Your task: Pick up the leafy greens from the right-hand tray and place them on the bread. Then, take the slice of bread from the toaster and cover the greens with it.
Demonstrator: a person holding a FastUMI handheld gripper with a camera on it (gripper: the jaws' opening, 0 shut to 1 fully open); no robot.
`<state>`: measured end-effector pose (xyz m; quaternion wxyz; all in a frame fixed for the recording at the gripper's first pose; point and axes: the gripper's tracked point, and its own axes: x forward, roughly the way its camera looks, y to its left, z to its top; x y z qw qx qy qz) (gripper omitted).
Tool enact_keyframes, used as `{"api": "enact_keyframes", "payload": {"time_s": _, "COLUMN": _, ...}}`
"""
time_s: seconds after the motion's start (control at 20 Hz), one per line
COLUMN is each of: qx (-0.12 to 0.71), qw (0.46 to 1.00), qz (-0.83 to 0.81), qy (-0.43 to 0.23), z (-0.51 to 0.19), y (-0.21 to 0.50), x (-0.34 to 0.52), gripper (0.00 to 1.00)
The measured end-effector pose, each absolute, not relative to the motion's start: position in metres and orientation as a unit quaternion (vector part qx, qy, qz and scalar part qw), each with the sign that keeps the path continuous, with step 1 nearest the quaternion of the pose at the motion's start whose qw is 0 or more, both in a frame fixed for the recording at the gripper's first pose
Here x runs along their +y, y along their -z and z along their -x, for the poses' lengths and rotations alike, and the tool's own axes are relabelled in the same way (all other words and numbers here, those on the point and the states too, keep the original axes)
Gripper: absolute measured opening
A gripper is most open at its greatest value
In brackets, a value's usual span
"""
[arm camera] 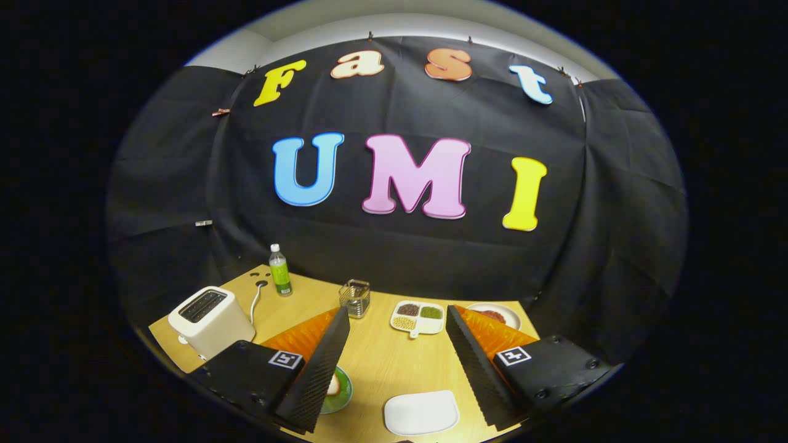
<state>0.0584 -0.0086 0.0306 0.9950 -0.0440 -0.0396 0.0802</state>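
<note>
Claw (397, 344) held above the near edge of the wooden desk (375, 363), fingers spread wide with nothing between them but bare desk surface; it grips nothing. Each finger body carries a small square black-and-white marker tag; no readable text on either. White two-slot toaster (209, 320) at the left, just beyond the left finger, its white cord (255, 301) running back toward two dark holes in the desk. Cannot tell from this angle whether a bread slice sits in the slots. Far left, behind the toaster: clear plastic bottle (280, 271) with white cap and green label, upright; label print too small to read. Near the far middle, a small clear square container (355, 298) with a dark rim stands just beyond the left fingertip. Right of it, a white four-compartment dish (417, 318) holding dark brown, green, pale yellow and whitish fillings, one per section. Further right, partly hidden behind the right finger, a white round plate (502, 314) with something reddish on it. Near side, between the fingers: a plain white rounded-rectangle tray (422, 412). Beside it to the left, a green plate (341, 394) largely covered by the left finger, with a pale item on it, possibly the bread. Leafy greens not identifiable with certainty.
</note>
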Motion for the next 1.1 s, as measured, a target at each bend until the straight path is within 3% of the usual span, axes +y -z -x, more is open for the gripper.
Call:
{"api": "enact_keyframes", "payload": {"time_s": 0.4, "qx": -0.094, "qw": 0.994, "qz": 0.041, "qy": -0.033, "z": 0.027, "y": -0.054, "x": -0.027, "gripper": 0.97}}
{"api": "enact_keyframes", "payload": {"time_s": 1.1, "qx": -0.052, "qw": 0.998, "qz": 0.014, "qy": -0.017, "z": 0.042, "y": -0.029, "x": -0.015, "gripper": 0.96}}
